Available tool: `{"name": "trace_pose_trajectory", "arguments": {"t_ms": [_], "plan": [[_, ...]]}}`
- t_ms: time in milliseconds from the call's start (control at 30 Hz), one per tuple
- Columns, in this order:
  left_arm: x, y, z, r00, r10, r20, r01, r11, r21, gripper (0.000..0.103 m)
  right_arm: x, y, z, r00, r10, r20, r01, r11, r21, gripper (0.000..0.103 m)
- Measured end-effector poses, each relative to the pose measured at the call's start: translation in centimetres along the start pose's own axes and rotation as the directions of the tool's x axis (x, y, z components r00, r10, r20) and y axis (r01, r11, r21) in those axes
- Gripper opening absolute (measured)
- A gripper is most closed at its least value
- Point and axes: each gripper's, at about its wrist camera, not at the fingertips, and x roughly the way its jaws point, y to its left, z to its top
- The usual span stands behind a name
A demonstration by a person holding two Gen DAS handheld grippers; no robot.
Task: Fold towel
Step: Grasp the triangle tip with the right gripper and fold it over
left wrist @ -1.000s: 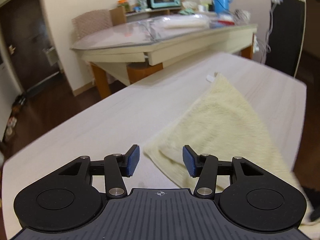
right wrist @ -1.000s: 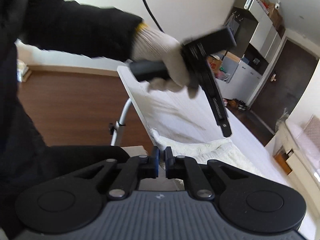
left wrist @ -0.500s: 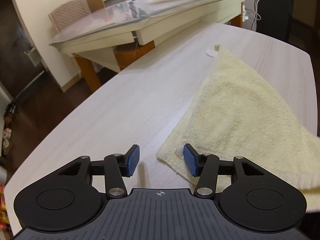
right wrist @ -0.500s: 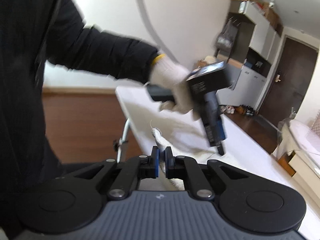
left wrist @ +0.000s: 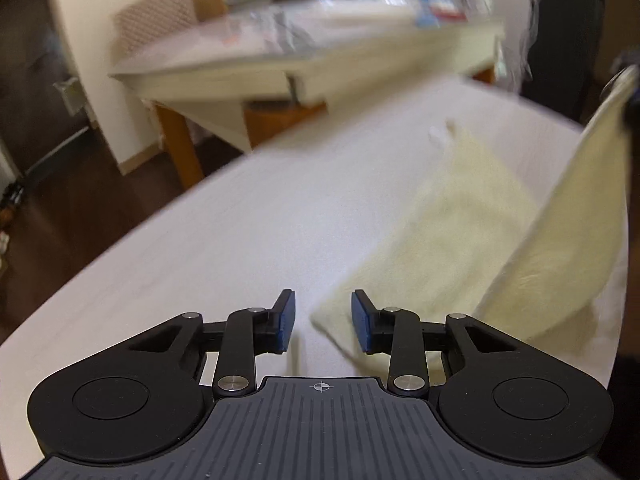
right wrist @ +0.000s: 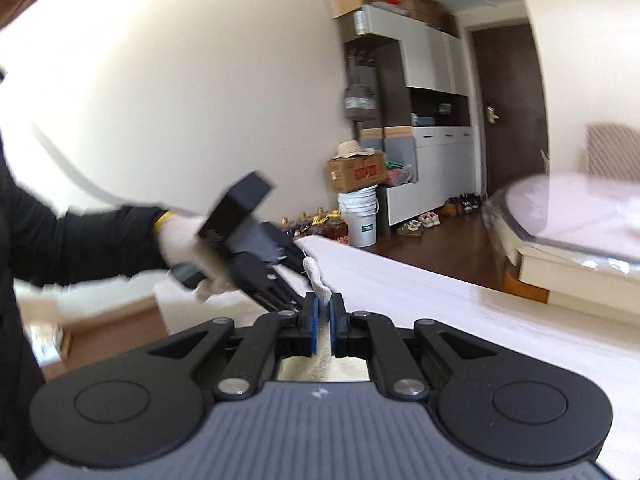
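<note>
Two hand-held grippers | right [right wrist: 324,320] pinches towel [left wrist: 460,232] corner | left [left wrist: 323,322] closing at near edge

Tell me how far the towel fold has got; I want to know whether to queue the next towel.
Done: the right gripper is shut on a towel corner and holds it raised above the table. In hand: the left gripper jaws are closing around the near corner, not yet pinching. Left: laying the raised edge over; no finished fold shows.
</note>
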Motion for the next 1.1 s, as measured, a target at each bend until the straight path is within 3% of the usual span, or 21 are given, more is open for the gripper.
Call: {"name": "trace_pose_trajectory", "arguments": {"t_ms": [100,300,633,900,1033,1100], "plan": [[-1.2,0.9,1.0,0.998,0.042,0.045,-0.042,0.999,-0.011,0.036,0.3,-3.4,-0.1,1.0,-0.012,0.007,0.011,0.996,0.093,0.006],[-1.8,1.2,1.5,0.995,0.076,0.063,-0.075,0.997,-0.015,0.045,0.2,-9.1,-1.1,0.998,-0.056,-0.021,0.059,0.966,0.251,0.006],[0.3,-2.1,1.3,0.998,-0.009,0.062,0.008,1.0,0.006,0.05,0.5,-14.1,-3.1,0.971,-0.185,-0.154,0.23,0.897,0.376,0.006],[2.0,-3.2,0.6,0.999,-0.013,0.035,0.012,1.0,0.018,0.051,2.0,-14.2,-4.0,0.923,-0.303,-0.235,0.366,0.879,0.306,0.012],[2.6,-3.3,-0.1,1.0,0.003,0.018,-0.003,1.0,0.019,0.053,2.2,-13.7,-3.9,0.893,-0.375,-0.249,0.431,0.872,0.232,0.027],[3.0,-3.4,-0.5,1.0,0.01,0.01,-0.01,1.0,0.019,0.054,2.4,-13.5,-3.9,0.879,-0.404,-0.255,0.457,0.867,0.2,0.028]]}}
